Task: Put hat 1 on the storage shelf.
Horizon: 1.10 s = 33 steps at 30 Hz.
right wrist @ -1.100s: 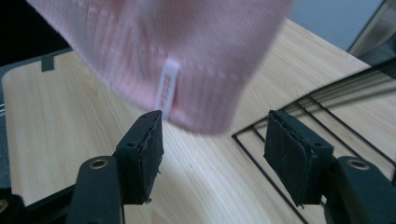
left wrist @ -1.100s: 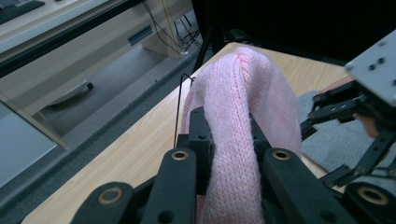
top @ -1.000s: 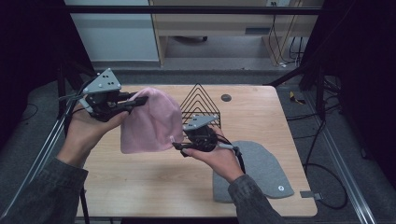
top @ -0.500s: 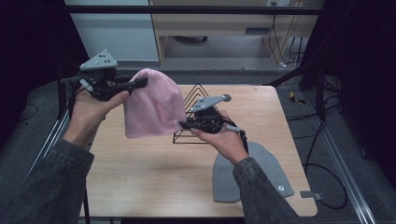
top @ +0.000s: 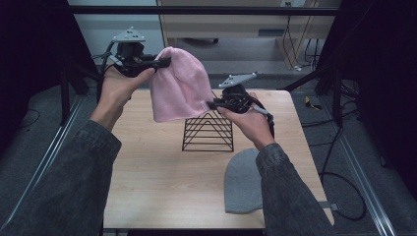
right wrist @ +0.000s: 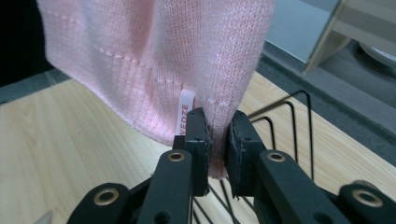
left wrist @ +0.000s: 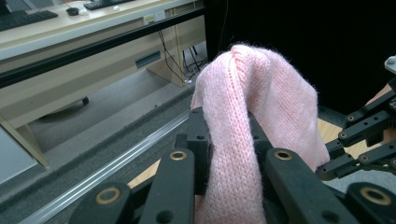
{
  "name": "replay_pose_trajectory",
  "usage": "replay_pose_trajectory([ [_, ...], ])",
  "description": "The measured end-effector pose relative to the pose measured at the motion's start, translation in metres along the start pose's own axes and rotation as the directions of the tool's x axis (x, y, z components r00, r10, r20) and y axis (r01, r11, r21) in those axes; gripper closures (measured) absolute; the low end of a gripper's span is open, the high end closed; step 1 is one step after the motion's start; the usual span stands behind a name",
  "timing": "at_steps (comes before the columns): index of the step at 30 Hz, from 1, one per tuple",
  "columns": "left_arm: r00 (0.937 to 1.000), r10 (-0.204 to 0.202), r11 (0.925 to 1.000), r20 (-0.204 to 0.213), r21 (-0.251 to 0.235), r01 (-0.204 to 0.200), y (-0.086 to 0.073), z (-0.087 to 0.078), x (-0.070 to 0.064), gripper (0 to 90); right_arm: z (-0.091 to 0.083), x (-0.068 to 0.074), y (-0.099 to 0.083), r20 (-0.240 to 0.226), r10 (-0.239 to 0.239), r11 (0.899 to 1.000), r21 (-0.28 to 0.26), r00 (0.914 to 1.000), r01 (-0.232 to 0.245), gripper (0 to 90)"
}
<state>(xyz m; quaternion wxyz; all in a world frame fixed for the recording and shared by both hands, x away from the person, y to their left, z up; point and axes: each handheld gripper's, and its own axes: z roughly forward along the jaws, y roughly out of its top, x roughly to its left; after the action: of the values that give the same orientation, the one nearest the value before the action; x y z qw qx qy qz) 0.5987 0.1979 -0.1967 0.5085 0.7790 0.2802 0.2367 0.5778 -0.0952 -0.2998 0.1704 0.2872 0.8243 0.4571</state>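
The counter [top: 147,182] is a pale wood top. A grey hat [top: 244,182] lies flat on it, near the front right, and nobody is touching it. A pink hat [top: 179,91] is up in the air, above the black wire rack [top: 208,132] that stands in the middle of the counter. The hat does not touch the rack yet.

The left hand-held gripper [top: 164,62] pinches the top of the pink hat, with its jaws closed tight on the knit. The right hand-held gripper [top: 212,104] pinches the bottom edge, next to a little white tag [right wrist: 185,113].

I think the picking-up part is done. The hat must be lowered onto the rack next. The grey hat may come after.
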Motion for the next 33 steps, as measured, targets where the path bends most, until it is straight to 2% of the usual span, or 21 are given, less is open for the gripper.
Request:
replay_pose_trajectory([
  [7, 1.0, -0.008, 0.9999, 0.003, -0.013, 0.008, -0.004, 0.019, -0.002, 78.3, 0.005, -0.006, -0.01, 0.054, -0.019, 1.0, 0.009, 0.9984, 0.018, 80.3],
  [12, 1.0, -0.007, 0.9998, 0.005, -0.019, 0.007, -0.005, 0.032, -0.006, 78.3, 0.006, -0.012, -0.017, 0.078, -0.008, 1.0, 0.007, 0.9969, 0.007, 79.9],
  [14, 0.9999, -0.006, 0.9998, 0.011, -0.018, 0.006, -0.005, 0.036, -0.008, 78.2, 0.007, -0.015, -0.021, 0.082, 0.0, 1.0, 0.006, 0.9966, -0.001, 79.9],
  [19, 0.9998, 0.018, 0.9998, -0.004, -0.008, -0.018, -0.007, 0.043, -0.013, 78.3, 0.009, -0.018, -0.031, 0.07, 0.005, 1.0, 0.005, 0.9975, -0.006, 79.8],
  [22, 1.0, 0.0, 0.9998, 0.005, -0.019, 0.0, -0.01, 0.048, -0.016, 78.2, 0.008, -0.017, -0.036, 0.072, 0.003, 1.0, 0.005, 0.9974, -0.004, 79.9],
  [25, 0.9999, 0.011, 0.9998, 0.012, -0.017, -0.01, -0.012, 0.05, -0.02, 78.3, 0.008, -0.017, -0.04, 0.08, -0.007, 1.0, 0.013, 0.9968, 0.006, 79.8],
  [29, 0.9997, 0.006, 0.9996, 0.025, -0.027, -0.006, -0.016, 0.054, -0.026, 78.2, 0.008, -0.018, -0.048, 0.082, 0.003, 1.0, 0.005, 0.9966, -0.004, 79.8],
  [33, 0.9994, 0.019, 0.9997, 0.029, -0.015, -0.018, -0.02, 0.057, -0.03, 78.0, 0.007, -0.017, -0.057, 0.084, 0.001, 1.0, 0.014, 0.9965, -0.002, 79.8],
])
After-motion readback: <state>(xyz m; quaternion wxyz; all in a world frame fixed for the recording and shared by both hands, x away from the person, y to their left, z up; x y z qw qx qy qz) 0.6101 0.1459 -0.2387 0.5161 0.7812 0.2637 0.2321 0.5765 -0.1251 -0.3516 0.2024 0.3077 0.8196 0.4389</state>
